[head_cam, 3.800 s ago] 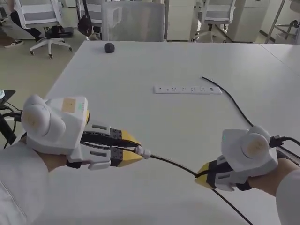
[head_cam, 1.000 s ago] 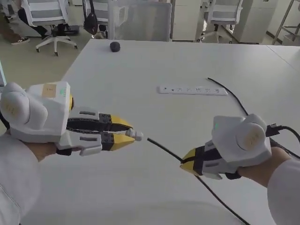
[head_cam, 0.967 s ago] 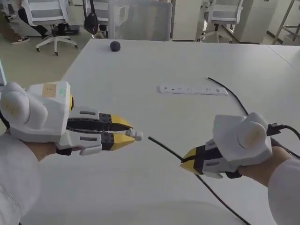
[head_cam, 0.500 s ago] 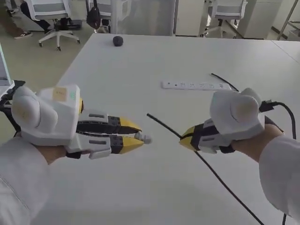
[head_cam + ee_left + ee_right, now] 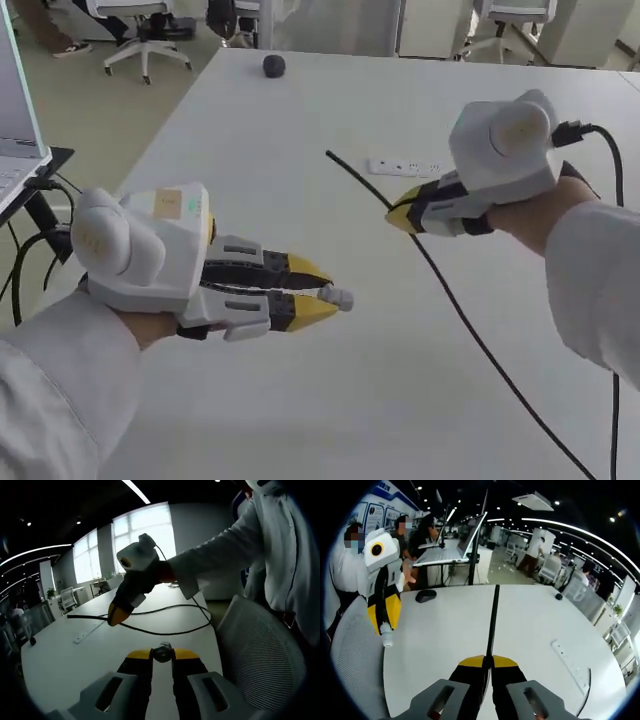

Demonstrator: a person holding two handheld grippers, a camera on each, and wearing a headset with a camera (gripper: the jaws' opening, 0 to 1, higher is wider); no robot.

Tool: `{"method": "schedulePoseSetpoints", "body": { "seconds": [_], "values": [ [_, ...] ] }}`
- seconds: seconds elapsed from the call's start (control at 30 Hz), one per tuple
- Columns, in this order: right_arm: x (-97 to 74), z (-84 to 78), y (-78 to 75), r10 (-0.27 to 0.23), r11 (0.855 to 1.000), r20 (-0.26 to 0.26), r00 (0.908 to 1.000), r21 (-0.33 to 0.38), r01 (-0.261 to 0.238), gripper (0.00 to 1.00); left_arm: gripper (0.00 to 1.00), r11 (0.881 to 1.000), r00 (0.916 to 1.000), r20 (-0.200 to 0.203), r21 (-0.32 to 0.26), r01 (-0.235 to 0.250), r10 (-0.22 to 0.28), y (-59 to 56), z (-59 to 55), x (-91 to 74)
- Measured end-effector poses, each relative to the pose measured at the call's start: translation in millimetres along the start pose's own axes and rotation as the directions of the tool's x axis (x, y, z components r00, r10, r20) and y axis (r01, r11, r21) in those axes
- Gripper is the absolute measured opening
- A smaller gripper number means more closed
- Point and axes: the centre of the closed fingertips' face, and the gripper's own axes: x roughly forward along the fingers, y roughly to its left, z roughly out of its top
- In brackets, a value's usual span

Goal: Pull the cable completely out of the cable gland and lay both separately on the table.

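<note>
My left gripper [image 5: 328, 290] hovers low over the white table [image 5: 250, 160], shut on the small white cable gland [image 5: 341, 298], which sticks out past its yellow tips. In the left gripper view the gland [image 5: 161, 651] sits pinched between the jaws of the left gripper [image 5: 161, 657]. My right gripper [image 5: 396, 215] is raised at the upper right, shut on the black cable [image 5: 470, 330]. The cable's free end [image 5: 330, 155] points away in the air, apart from the gland. In the right gripper view the cable [image 5: 492, 615] runs straight out from the right gripper [image 5: 487, 659].
A white power strip [image 5: 405, 167] lies on the table behind the right gripper. A small dark round object [image 5: 273, 66] sits at the far edge. A laptop [image 5: 15, 120] stands off the table's left side. Office chairs stand beyond. The cable's tail trails toward the table's near right [image 5: 560, 440].
The cable has come out of the gland. My right gripper has risen and moved away with the cable, while the left gripper keeps the gland low over the table.
</note>
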Motion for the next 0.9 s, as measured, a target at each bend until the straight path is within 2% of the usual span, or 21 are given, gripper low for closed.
{"method": "schedulePoseSetpoints", "body": {
  "seconds": [0.17, 0.37, 0.53, 0.67, 0.77, 0.9],
  "values": [
    [12.5, 11.1, -26.6, -0.035, 0.999, 0.024, 0.9991, 0.028, 0.034, 0.00, 0.15, 1.000, 1.0000, 0.004, -0.011, -0.004, 0.004, 3.1, -1.7, 0.8],
    [28.2, 14.7, -56.1, -0.084, 0.994, 0.039, 0.9957, 0.074, 0.081, 0.00, 0.15, 0.999, 0.9999, 0.008, -0.038, -0.011, 0.012, 10.6, -10.4, 3.4],
    [39.7, 14.1, -73.9, -0.117, 0.988, 0.049, 0.9920, 0.109, 0.111, 0.00, 0.15, 0.998, 0.9999, 0.003, -0.056, -0.013, 0.013, 15.9, -18.2, 5.2],
    [52.4, 5.0, -81.0, -0.123, 0.984, 0.030, 0.9919, 0.136, 0.118, 0.00, 0.15, 0.997, 0.9998, 0.007, -0.071, -0.017, 0.018, 19.5, -19.8, 5.9],
    [66.2, -7.3, -82.3, -0.115, 0.980, 0.002, 0.9934, 0.166, 0.113, 0.00, 0.15, 0.997, 0.9998, 0.006, -0.076, -0.018, 0.019, 19.8, -20.1, 6.3],
    [81.1, -15.7, -81.3, -0.100, 0.977, -0.011, 0.9949, 0.187, 0.100, 0.00, 0.15, 0.996, 0.9996, 0.010, -0.084, -0.025, 0.026, 20.0, -19.4, 5.8]
  ]
}}
